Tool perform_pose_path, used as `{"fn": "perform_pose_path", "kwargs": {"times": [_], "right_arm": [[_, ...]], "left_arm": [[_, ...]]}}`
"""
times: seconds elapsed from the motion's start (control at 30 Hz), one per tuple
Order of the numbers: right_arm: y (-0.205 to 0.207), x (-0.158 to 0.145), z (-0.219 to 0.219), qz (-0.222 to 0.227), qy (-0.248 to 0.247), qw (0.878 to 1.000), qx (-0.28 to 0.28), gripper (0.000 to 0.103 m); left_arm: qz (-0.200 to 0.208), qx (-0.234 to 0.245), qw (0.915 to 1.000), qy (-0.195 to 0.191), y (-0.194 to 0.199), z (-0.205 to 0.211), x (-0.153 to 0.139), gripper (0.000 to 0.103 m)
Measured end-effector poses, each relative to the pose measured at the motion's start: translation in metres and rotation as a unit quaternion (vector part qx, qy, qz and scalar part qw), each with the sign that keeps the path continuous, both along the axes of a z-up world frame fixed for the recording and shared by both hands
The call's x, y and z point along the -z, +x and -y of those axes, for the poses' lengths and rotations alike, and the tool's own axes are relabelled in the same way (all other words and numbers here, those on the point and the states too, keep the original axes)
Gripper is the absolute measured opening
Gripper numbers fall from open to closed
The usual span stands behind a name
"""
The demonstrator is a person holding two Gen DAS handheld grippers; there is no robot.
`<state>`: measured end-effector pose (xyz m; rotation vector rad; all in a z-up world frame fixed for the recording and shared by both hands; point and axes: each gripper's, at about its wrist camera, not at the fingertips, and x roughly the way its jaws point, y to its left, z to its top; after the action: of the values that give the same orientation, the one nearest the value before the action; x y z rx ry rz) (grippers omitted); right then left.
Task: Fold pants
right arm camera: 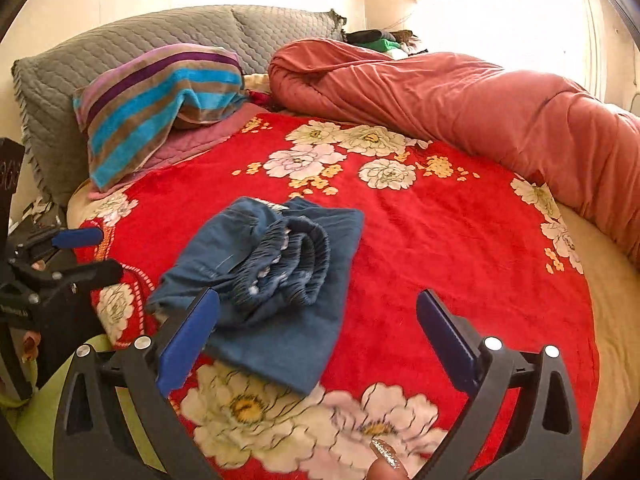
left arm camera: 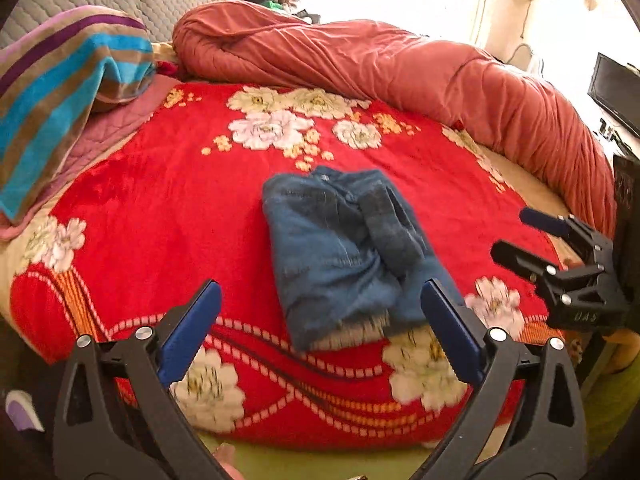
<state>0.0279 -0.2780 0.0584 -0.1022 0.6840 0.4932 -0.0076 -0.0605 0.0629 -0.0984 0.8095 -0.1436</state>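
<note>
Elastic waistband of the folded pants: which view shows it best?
The right wrist view: the gathered waistband faces the camera on top of the blue pants. The left wrist view shows the pants from the other side, blurred, with only a dark fold where the waistband lies.

Both cameras look forward and downward over the foot of the bed with the red floral plush blanket [left arm camera: 168,200] [right arm camera: 460,248], from close by; the left camera sits left of the right one. Both share the folded blue denim pants [left arm camera: 340,248] [right arm camera: 276,280].
</note>
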Motion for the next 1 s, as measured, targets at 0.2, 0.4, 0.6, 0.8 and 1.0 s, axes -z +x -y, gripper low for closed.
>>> {"fn": "perform_pose_path", "kwargs": {"times": [0.2, 0.4, 0.6, 0.8, 1.0], "right_arm": [[-0.017, 0.010, -0.001, -0.032, -0.005, 0.999, 0.020, 0.098], [-0.030, 0.024, 0.006, -0.061, -0.013, 0.996, 0.056, 0.098], [-0.041, 0.036, 0.006, -0.078, -0.022, 0.995, 0.066, 0.098], [-0.042, 0.032, 0.001, -0.067, -0.016, 0.996, 0.058, 0.098], [-0.043, 0.026, 0.000, -0.057, -0.013, 0.997, 0.056, 0.098]], "left_arm": [[-0.021, 0.001, 0.9998, -0.001, -0.023, 0.001, 0.013, 0.093], [-0.064, 0.005, 0.9979, -0.002, -0.029, 0.007, 0.037, 0.093], [-0.062, 0.004, 0.9980, -0.006, -0.034, 0.005, 0.037, 0.093], [-0.060, 0.002, 0.9981, -0.009, -0.036, 0.003, 0.037, 0.093], [-0.052, -0.007, 0.9985, -0.016, -0.037, -0.001, 0.035, 0.093]]}}
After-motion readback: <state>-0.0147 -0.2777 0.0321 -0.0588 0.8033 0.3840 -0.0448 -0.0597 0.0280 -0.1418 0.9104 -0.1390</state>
